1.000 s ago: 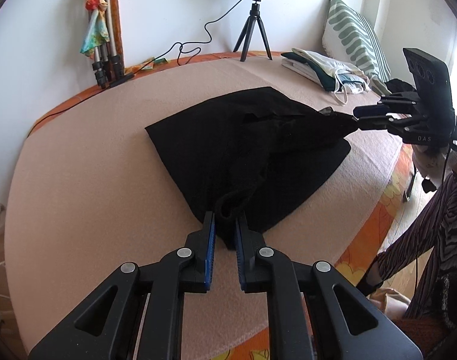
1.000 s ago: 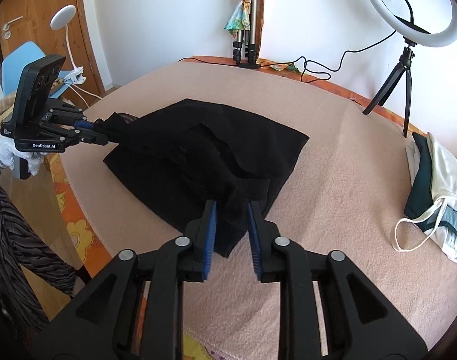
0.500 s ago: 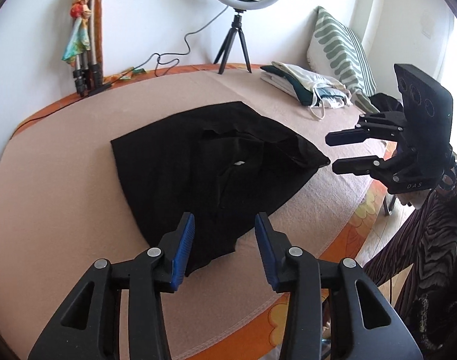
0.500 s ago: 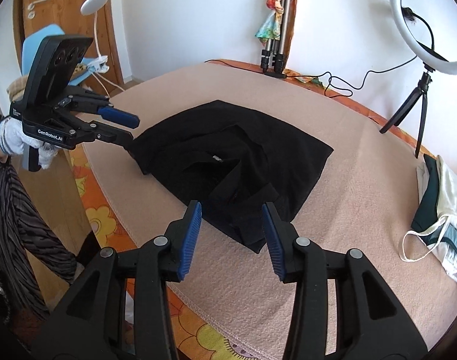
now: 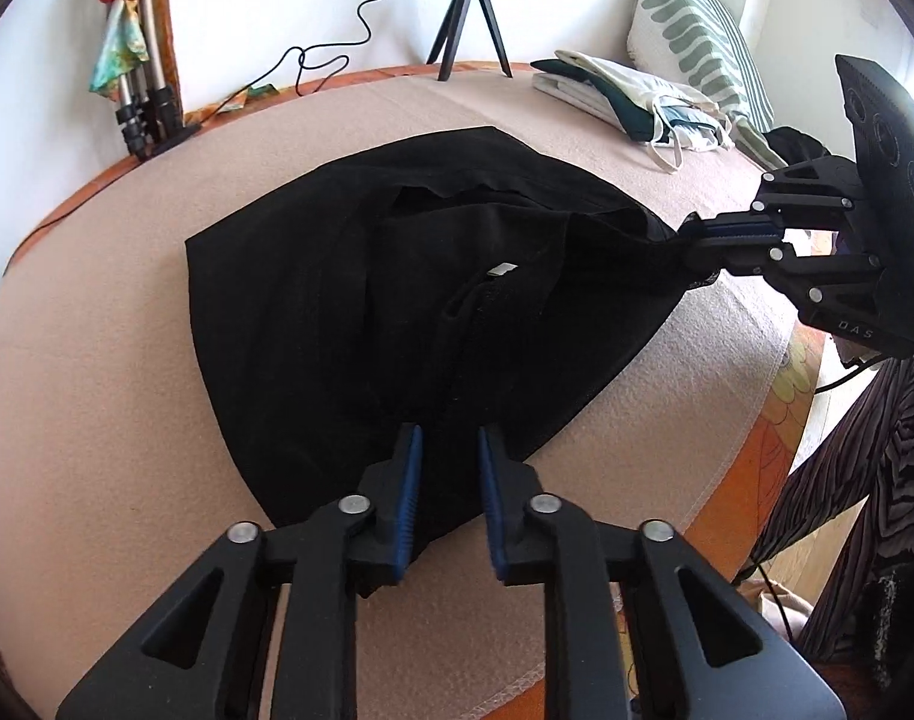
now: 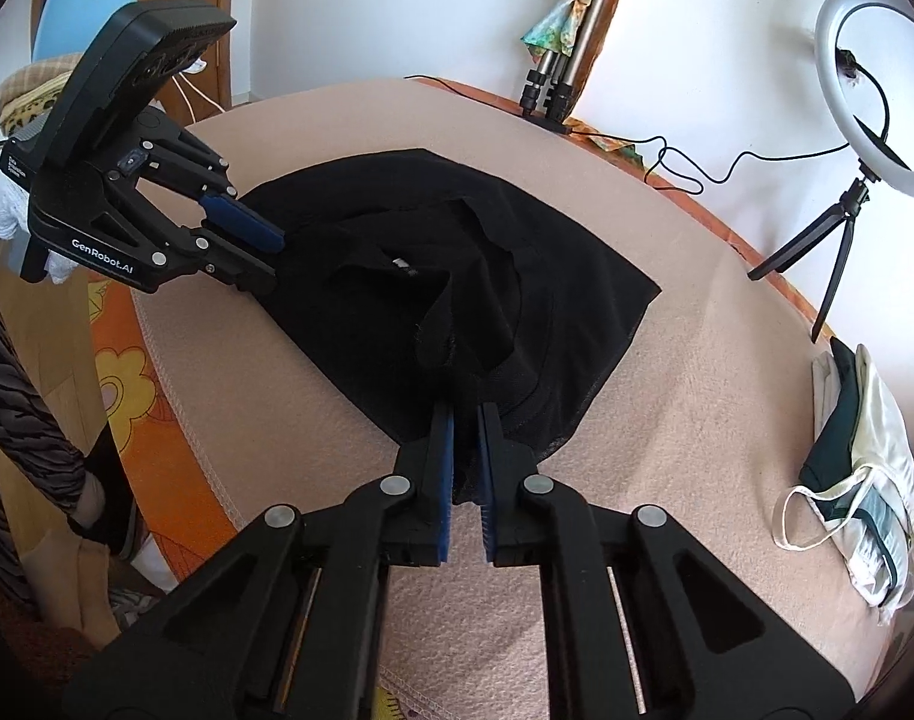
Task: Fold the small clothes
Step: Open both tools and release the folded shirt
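A black garment [image 5: 336, 300] lies spread on a peach blanket [image 5: 96, 360], with a small white label [image 5: 503, 268] near its middle. My left gripper [image 5: 447, 441] is at the garment's near edge, jaws closing, with black fabric filling the gap between the blue pads. From the right wrist view the left gripper [image 6: 273, 255] pinches the garment's [image 6: 547, 276] left corner. My right gripper [image 6: 466, 420] is closing on the near hem, with fabric bunched between its pads. In the left wrist view the right gripper [image 5: 694, 246] holds the right corner, pulled slightly taut.
A ring light on a small tripod [image 6: 865, 120] stands at the back. Folded clothes [image 5: 625, 96] and a striped pillow [image 5: 697, 48] sit at the right. A folded tripod with a colourful cloth [image 5: 138, 72] leans on the wall. The blanket's front edge [image 5: 727, 438] is close.
Half a second ago both grippers hung open over the garment lying loose. Both have since dropped to its edge and closed on the fabric, each at one corner.
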The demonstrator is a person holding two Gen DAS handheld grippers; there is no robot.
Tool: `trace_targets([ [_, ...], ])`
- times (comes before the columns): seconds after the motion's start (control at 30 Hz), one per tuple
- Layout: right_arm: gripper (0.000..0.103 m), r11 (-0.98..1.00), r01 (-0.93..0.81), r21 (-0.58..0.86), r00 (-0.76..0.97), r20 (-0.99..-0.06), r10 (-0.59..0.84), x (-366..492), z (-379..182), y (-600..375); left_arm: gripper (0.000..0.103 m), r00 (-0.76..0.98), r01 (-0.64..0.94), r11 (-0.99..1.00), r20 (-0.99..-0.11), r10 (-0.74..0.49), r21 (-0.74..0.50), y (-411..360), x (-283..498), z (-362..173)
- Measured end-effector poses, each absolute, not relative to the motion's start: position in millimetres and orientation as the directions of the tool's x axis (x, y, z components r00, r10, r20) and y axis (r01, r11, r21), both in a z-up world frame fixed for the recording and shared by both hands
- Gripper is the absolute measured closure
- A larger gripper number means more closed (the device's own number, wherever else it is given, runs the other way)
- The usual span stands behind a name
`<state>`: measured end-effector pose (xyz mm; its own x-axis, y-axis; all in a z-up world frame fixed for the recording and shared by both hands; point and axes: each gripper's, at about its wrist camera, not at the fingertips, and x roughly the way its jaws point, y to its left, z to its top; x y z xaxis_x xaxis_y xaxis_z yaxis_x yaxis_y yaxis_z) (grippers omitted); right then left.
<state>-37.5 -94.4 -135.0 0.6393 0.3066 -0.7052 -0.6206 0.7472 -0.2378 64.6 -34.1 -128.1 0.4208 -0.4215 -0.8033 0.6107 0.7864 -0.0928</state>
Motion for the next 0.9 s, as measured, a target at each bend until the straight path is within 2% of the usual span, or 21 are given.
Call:
trace_targets([
  [0.1,0.097,0.758,-0.6,-0.257,0.673,-0.675,0.303,-39.6,-124.8,-98.4,0.1,0.438,0.604,0.789,-0.778,-0.451,-0.117,-24.5,64.2,-122.5],
  [0.27,0.097,0.766,-0.552,-0.33,0.748,-0.602,0.28,-49.7,-108.0,-101.7,0.101,0.454,0.607,0.785,-0.758,-0.468,-0.121,-7.3,50.6,-110.7],
  [0.43,0.097,0.689,-0.665,-0.288,0.65,-0.679,0.343,-65.6,-116.6,-108.9,0.101,0.409,0.593,0.788,-0.782,-0.471,-0.165,6.6,43.1,-119.5],
  [0.47,0.095,0.681,-0.68,-0.272,0.631,-0.69,0.354,-68.5,-117.7,-111.3,0.1,0.409,0.589,0.788,-0.775,-0.481,-0.179,8.2,42.2,-118.0],
  [0.5,0.083,0.683,-0.69,-0.238,0.609,-0.702,0.37,-68.8,-117.1,-115.1,0.1,0.418,0.588,0.789,-0.768,-0.486,-0.179,8.1,41.0,-115.7],
  [0.53,0.063,0.7,-0.685,-0.202,0.6,-0.701,0.385,-66.8,-114.1,-120.6,0.098,0.425,0.593,0.786,-0.761,-0.491,-0.176,6.4,39.8,-112.7],
  [0.6,0.048,0.749,-0.653,-0.109,0.601,-0.677,0.425,-57.8,-104.6,-135.3,0.088,0.437,0.61,0.775,-0.745,-0.504,-0.166,-0.3,37.7,-108.2],
  [0.63,0.048,0.775,-0.63,-0.05,0.6,-0.665,0.445,-49.6,-100.5,-143.4,0.083,0.439,0.623,0.767,-0.742,-0.506,-0.155,-5.8,37.4,-107.2],
  [0.73,0.048,0.842,-0.527,0.116,0.599,-0.653,0.464,-13.6,-95.7,-163.1,0.083,0.444,0.663,0.745,-0.764,-0.469,-0.071,-28.0,37.9,-112.0],
  [0.9,0.053,0.904,-0.335,0.265,0.565,-0.711,0.418,61.6,-112.4,-174.6,0.083,0.45,0.675,0.738,-0.783,-0.429,-0.016,-53.7,45.6,-121.1],
])
